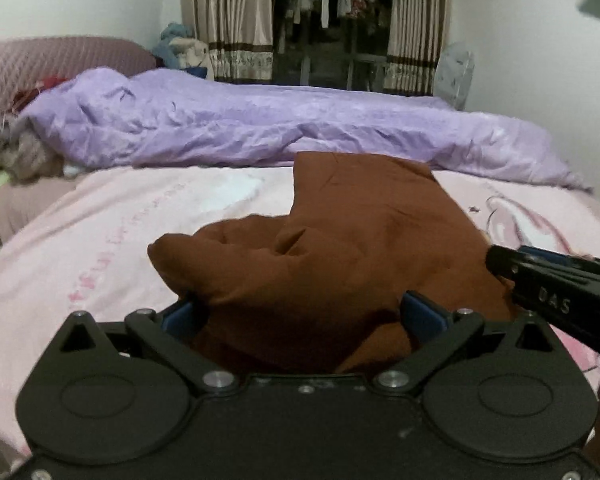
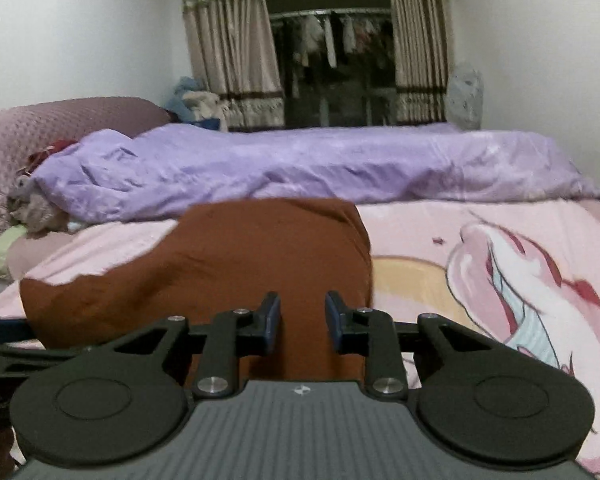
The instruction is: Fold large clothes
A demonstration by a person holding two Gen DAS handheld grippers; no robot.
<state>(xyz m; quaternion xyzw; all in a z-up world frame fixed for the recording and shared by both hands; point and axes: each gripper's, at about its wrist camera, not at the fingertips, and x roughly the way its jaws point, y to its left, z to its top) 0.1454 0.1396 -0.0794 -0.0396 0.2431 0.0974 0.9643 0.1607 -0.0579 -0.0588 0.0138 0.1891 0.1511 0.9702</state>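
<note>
At the far left of both views a quilted mauve headboard (image 2: 40, 136) stood against the wall, with a heap of grey and red cloth at its foot. A crumpled purple duvet (image 1: 260, 128) stretched from there across the far side of the bed. Nearer lay the pink cartoon-print sheet (image 1: 80, 240), and on it, about the middle of the bed, sat the brown garment (image 1: 340, 248), partly folded, its far edge lying flat and its near part bunched up.

The left claw (image 1: 300, 312) stood with its blue pads (image 1: 424, 316) wide apart, and a thick bundle of the brown cloth filled the gap between them; whether the pads pressed on it could not be told. From the right edge of that view the right claw's black finger reached in beside the garment's right side.

In the right wrist view the right claw (image 2: 302, 320) had its pads (image 2: 272, 320) apart with a clear gap, above the garment's near right part, gripping nothing. To the right the sheet showed a large pink cartoon figure (image 2: 520, 280). Behind, curtains (image 2: 228, 48) framed a dark opening with hanging clothes.
</note>
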